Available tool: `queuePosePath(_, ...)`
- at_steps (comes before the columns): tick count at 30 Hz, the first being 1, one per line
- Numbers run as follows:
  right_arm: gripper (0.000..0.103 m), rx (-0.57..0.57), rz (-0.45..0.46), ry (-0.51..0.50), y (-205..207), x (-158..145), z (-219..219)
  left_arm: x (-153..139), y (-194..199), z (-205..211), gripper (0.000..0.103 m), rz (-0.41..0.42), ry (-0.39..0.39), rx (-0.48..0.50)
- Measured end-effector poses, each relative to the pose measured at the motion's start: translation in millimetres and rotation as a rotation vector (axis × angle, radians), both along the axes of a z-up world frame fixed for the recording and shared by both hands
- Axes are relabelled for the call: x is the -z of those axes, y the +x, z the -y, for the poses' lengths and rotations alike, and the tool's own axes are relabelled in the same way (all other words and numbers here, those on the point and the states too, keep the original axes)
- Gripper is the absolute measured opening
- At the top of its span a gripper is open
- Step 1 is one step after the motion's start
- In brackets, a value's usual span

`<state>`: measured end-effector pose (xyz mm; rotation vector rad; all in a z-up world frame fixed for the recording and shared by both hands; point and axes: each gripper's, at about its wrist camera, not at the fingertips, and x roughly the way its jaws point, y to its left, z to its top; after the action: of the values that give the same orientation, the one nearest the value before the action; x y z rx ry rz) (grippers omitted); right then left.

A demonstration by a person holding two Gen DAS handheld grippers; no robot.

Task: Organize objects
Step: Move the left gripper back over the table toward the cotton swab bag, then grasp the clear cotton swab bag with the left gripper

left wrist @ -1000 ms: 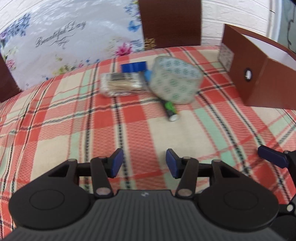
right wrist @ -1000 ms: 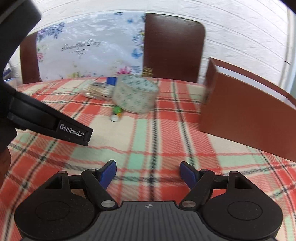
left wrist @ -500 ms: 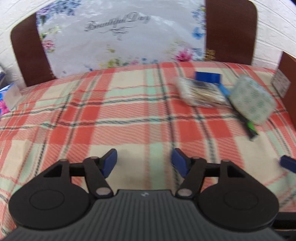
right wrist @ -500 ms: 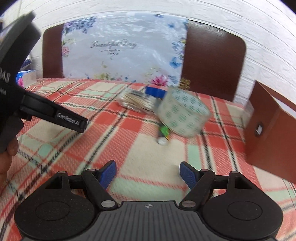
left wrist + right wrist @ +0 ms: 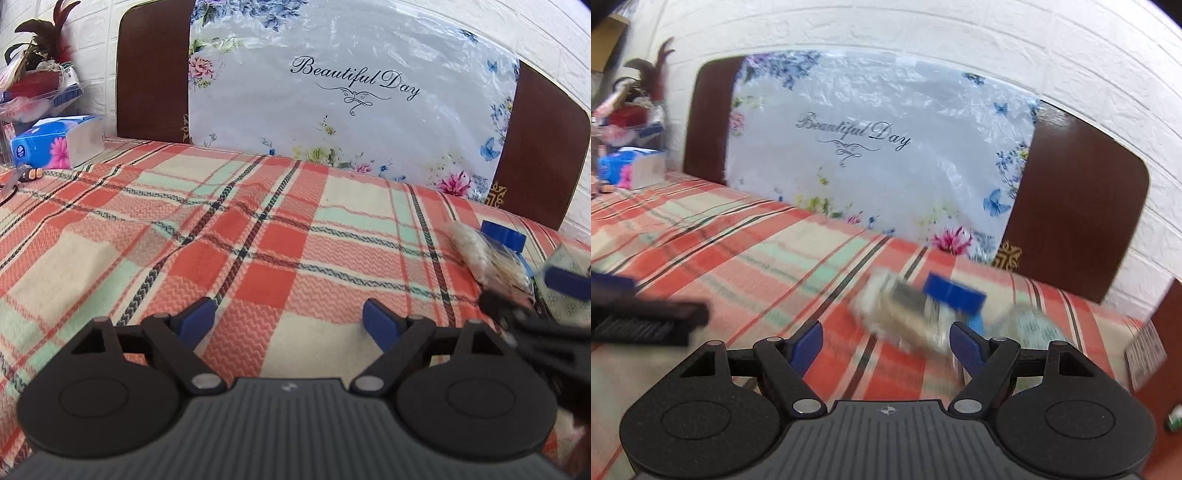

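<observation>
Both grippers over the plaid tablecloth [image 5: 258, 236], neither holding anything

Left gripper [image 5: 287, 322]: jaws have just been opening, now spread wide, only bare cloth between them. It faces an empty stretch of table; the objects sit far off to its right edge of view.

Right gripper [image 5: 886, 343]: jaws parted, nothing between the pads. View is motion-blurred.

Objects cluster together near the far right of the table: a clear packet of pale sticks [image 5: 905, 314], a blue box [image 5: 955, 295] just behind it, a roll of patterned tape [image 5: 1030, 325] to the right. A small green-tipped thing [image 5: 1174, 422] shows at the right edge, too cut off to identify. Tissue box [image 5: 55, 142] at far left, well apart.

Key relation: the packet lies directly ahead of the right gripper, slightly right of centre, near its right finger [image 5: 964, 347]. Its long axis appears to run diagonally, far-left to near-right. Judgement: right hand is clearly the nearer one; jaws would likely need to straddle the packet across its short side
</observation>
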<state>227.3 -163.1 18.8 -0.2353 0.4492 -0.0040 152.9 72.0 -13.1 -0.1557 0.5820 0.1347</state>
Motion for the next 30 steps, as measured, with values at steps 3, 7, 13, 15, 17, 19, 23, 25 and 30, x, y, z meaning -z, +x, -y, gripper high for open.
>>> queuePosePath(3, 0.082, 0.001, -0.034, -0.016, 31.1, 7.2, -6.7, 0.2, -1.5, 3.7, 0.09, 0.003, 0.015, 0.015)
queuePosePath(7, 0.059, -0.02, -0.037, -0.086, 35.6, 11.0, -17.2, 1.3, -0.6, 2.0, 0.091, 0.007, 0.005, 0.019)
queuePosePath(13, 0.039, -0.093, -0.013, -0.197, -7.5, 14.1, -29.6, 0.0, -0.5, 2.9, 0.091, 0.007, 0.006, 0.014)
queuePosePath(15, 0.039, -0.128, -0.007, -0.219, -34.0, 13.5, -29.1, -0.2, -0.5, 3.4, 0.092, 0.006, 0.008, 0.014)
queuePosePath(17, 0.039, -0.168, -0.012, -0.23, -65.2, 12.1, -26.3, 0.0, -0.1, 4.0, 0.092, 0.002, 0.014, 0.015)
queuePosePath(19, 0.039, -0.195, -0.018, -0.246, -100.8, 10.7, -23.0, 0.2, 0.3, 4.3, 0.092, -0.001, 0.018, 0.017)
queuePosePath(23, 0.043, -0.22, -0.019, -0.303, -174.1, 13.2, -12.6, 0.4, 0.8, 5.7, 0.094, -0.01, 0.026, 0.026)
queuePosePath(25, 0.047, -0.19, -0.024, -0.291, -195.8, 11.5, -3.8, 0.3, 1.2, 7.4, 0.095, -0.018, 0.036, 0.034)
queuePosePath(30, 0.077, -0.1, -0.061, -0.108, -211.5, -1.8, 29.9, -7.0, -8.6, 18.0, 0.096, -0.089, 0.066, 0.094)
